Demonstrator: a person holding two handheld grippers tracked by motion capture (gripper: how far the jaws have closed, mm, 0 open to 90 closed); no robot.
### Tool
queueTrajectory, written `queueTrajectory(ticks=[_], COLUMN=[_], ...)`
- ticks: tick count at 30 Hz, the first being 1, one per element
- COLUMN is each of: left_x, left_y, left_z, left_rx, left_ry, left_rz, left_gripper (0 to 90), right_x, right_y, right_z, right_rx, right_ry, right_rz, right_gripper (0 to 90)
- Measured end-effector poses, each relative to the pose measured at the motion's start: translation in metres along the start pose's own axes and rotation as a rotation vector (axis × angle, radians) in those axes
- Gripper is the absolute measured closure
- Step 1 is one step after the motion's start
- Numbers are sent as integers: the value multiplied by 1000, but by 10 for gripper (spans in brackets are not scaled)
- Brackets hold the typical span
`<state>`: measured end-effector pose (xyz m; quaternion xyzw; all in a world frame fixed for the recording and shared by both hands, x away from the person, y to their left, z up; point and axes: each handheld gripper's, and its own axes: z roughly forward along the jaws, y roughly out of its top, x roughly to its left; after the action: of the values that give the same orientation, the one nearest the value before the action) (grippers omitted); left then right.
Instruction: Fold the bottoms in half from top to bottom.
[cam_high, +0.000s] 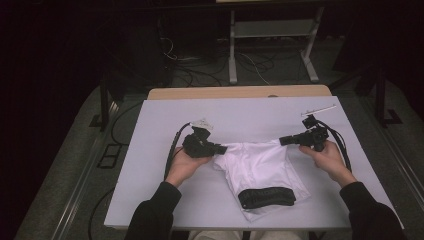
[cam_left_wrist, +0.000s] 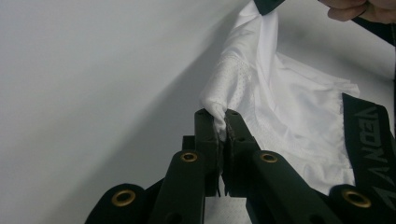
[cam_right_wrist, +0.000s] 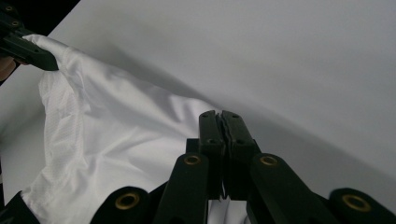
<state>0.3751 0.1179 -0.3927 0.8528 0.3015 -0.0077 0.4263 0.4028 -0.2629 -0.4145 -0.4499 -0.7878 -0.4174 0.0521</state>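
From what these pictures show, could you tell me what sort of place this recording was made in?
Probably a lab or recording workspace, not a home: a white-covered table stands in a dark room, loose cables trail across the floor behind it, and a bare metal stand sits beyond.

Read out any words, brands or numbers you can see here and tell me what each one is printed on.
"ANOEV", or close to it: grey letters on the black waistband of the white garment, seen at an angle in the left gripper view, cut off by the frame edge, so the reading is uncertain.
In the high view the waistband shows no readable lettering.
A small white tag by the left tool: too small to read.
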Motion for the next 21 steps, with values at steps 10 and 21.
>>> queueTrajectory(ticks=[10,21], left_x=[21,46], left_y=[7,18], left_z=[-8,-12], left_rx=[21,48], left_ry=[24,48], left_rz=[10,33], left_gripper=[857,857], right_x=[3,2], right_y=[14,28], right_z=[16,32], right_rx=[-12,-27], right_ry=[-1,-7], right_rz=[16,38], right_gripper=[860,861])
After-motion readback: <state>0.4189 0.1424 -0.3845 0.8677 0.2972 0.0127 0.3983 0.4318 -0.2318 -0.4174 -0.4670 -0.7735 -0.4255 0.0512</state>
